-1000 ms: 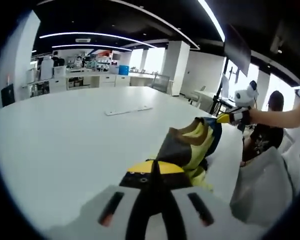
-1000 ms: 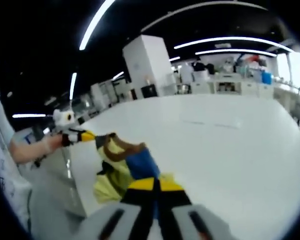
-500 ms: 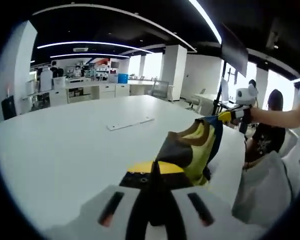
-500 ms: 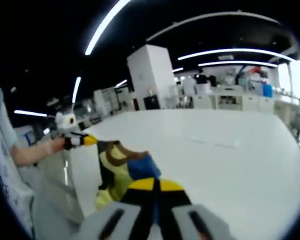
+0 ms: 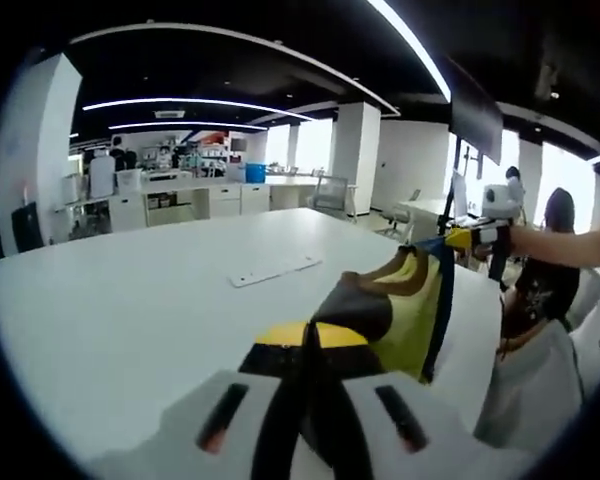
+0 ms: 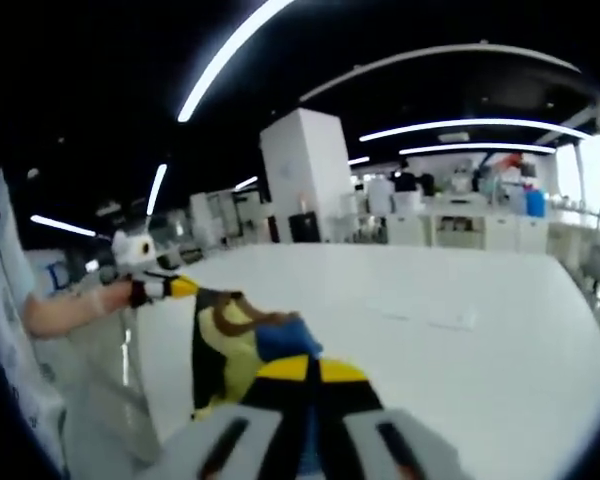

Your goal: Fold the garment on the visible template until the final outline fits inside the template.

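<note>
A garment (image 5: pixel 390 305) in yellow, dark grey and blue hangs stretched between my two grippers above the white table (image 5: pixel 120 310). My left gripper (image 5: pixel 310 338) is shut on one end of it at the bottom of the left gripper view. At the right, my right gripper (image 5: pixel 458 240) pinches the other end, held by a hand. In the right gripper view the garment (image 6: pixel 235 340) runs from my right gripper (image 6: pixel 310 370), shut on it, to my left gripper (image 6: pixel 175 288) at the left. A thin white strip (image 5: pixel 275 270) lies flat on the table beyond the garment.
The table's near edge (image 5: pixel 480 330) drops off below the garment. A seated person (image 5: pixel 550 260) is past that edge. Desks and cabinets (image 5: pixel 180 190) stand behind the table, and a white pillar (image 6: pixel 305 175) rises at the back. The same strip (image 6: pixel 450 320) lies mid-table.
The garment has risen and is pulled tauter between the grippers, hanging as a flatter sheet. Both views have tilted up a little.
</note>
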A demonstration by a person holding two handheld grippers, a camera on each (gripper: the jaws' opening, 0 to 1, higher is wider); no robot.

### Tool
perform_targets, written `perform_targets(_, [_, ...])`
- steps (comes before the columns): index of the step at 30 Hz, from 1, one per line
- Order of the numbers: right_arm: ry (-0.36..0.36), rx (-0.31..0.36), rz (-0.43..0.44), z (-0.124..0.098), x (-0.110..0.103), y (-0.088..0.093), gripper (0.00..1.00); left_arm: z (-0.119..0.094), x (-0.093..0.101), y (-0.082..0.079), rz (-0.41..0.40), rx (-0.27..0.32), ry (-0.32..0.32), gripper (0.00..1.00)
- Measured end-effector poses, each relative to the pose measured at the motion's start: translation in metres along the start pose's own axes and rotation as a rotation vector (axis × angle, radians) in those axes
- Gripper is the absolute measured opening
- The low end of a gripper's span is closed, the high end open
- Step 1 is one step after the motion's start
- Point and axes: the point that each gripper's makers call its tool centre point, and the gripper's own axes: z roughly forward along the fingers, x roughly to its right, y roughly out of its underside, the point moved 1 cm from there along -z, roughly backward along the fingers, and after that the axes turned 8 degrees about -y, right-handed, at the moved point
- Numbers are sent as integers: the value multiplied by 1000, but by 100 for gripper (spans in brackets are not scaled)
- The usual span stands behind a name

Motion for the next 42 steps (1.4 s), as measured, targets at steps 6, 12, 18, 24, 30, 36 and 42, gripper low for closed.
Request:
perform_targets(6, [4,48,-16,5,9,-22,0,7,-9,-16,-14,29,-16,0])
perform_targets(12, [-3,107,4,13,17,-40,0,18,-22,-31,19,44,-40,0])
perform_targets(18, [7,113,-4,25,33,-46,0,32,-35,-42,28,41,-48,0])
perform_targets(24, [13,101,11,44,57,-49,0,54,-55,-44,0,27,-56,0])
perform_targets(30, [12,57,27,70,84,-42,0,78,-69,-29,-22,-17,-53,0])
perform_targets(36, [20,18,52,92,106,-25,0,110,-86,-11,-14,-67,-65,0])
perform_targets(42, [36,-20,104,108,133,-3,0,142,-99,9,-34,-115,-55,0])
